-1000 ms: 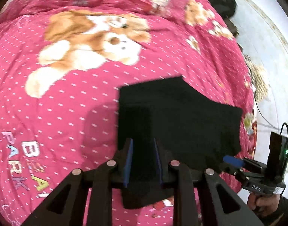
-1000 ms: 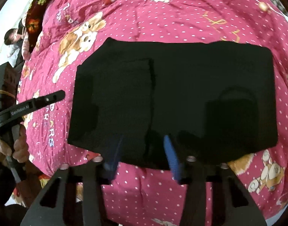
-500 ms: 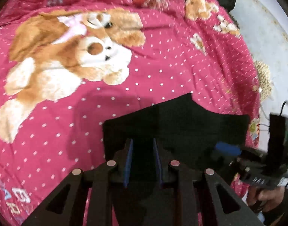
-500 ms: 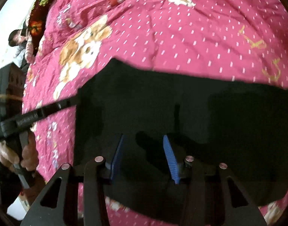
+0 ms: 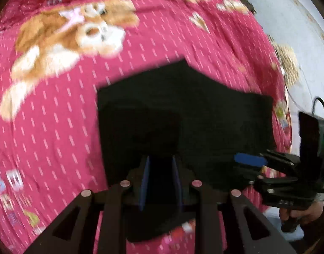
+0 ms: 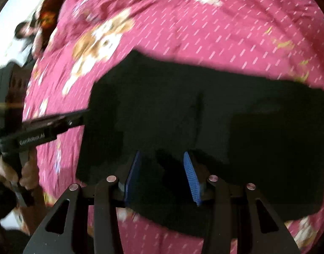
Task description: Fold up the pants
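Black pants [image 5: 204,116] [image 6: 246,148] lie flat as a folded rectangle with one slanted far corner on a pink dotted bear-print quilt [image 5: 56,127] [image 6: 204,31]. My left gripper [image 5: 160,158] points steeply down over the pants' near left corner. Its blue pads stand apart and open, and only flat black cloth shows in the gap. My right gripper [image 6: 162,154] hovers open over the near middle of the pants, with no fold pinched. In the left wrist view one blue pad [image 5: 248,160] of the right gripper sits over the near edge. A left finger [image 6: 56,122] reaches the pants' left edge.
The bed's right edge drops to pale floor [image 5: 299,31], with a beige woven thing [image 5: 288,63] and a black cable [image 5: 320,105]. A hand [image 5: 299,213] grips the right tool's handle. Dark floral cloth [image 6: 49,17] lies at the quilt's far left corner.
The right gripper moved from the pants' near edge to above the cloth and sank closer. The left one swung forward, came back and is lower. The pants kept their shape and place.
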